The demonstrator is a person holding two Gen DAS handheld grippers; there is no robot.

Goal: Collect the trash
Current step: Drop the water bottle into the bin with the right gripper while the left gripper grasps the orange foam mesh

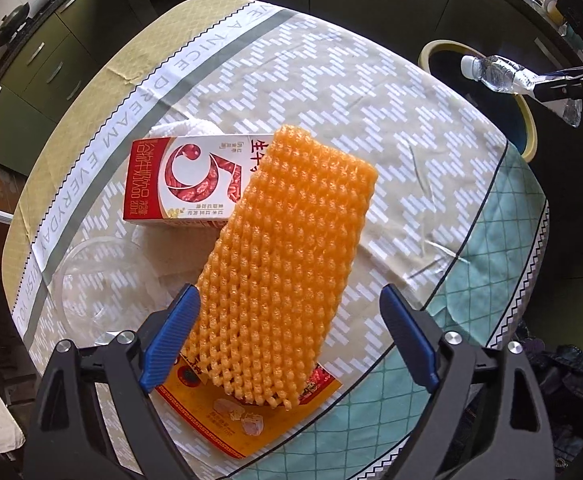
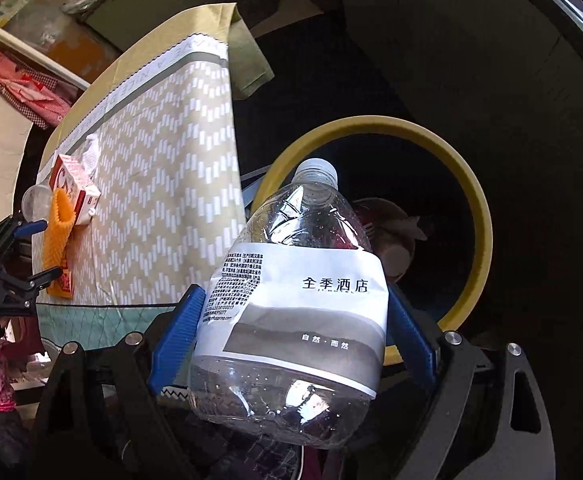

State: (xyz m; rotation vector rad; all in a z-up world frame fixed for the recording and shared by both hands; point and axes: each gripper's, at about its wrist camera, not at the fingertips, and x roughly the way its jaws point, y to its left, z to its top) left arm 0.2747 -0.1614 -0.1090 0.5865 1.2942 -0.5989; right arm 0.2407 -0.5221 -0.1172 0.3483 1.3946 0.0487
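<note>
left claw [image 1: 289, 344]: jaws spread wide and pointing down at the desk, holding nothing; the orange foam net lies between the blue fingers, its edge right by the left finger [image 1: 171, 338], though I cannot tell if they touch
orange foam net [image 1: 287, 252]: lies slantwise, its far end resting on the milk carton and its near end on the flat orange packet
milk carton [image 1: 183, 182]: red and white, lying on its side near the middle of the desk
flat orange packet [image 1: 251, 416]: lies flat under the near end of the net
clear plastic lid [image 1: 103, 280]: on the desk left of the net, just beside the carton
desk [image 1: 371, 120]: covered by a patterned beige and white cloth with a teal border
right claw [image 2: 291, 330]: jaws stand wide and grip the plastic bottle at its labelled middle
plastic bottle [image 2: 303, 296]: clear, white label, cap on; held off the desk edge, its neck over the bin
bin [image 2: 467, 200]: yellow rim, dark inside, some trash already in it, standing just beside the desk
</note>
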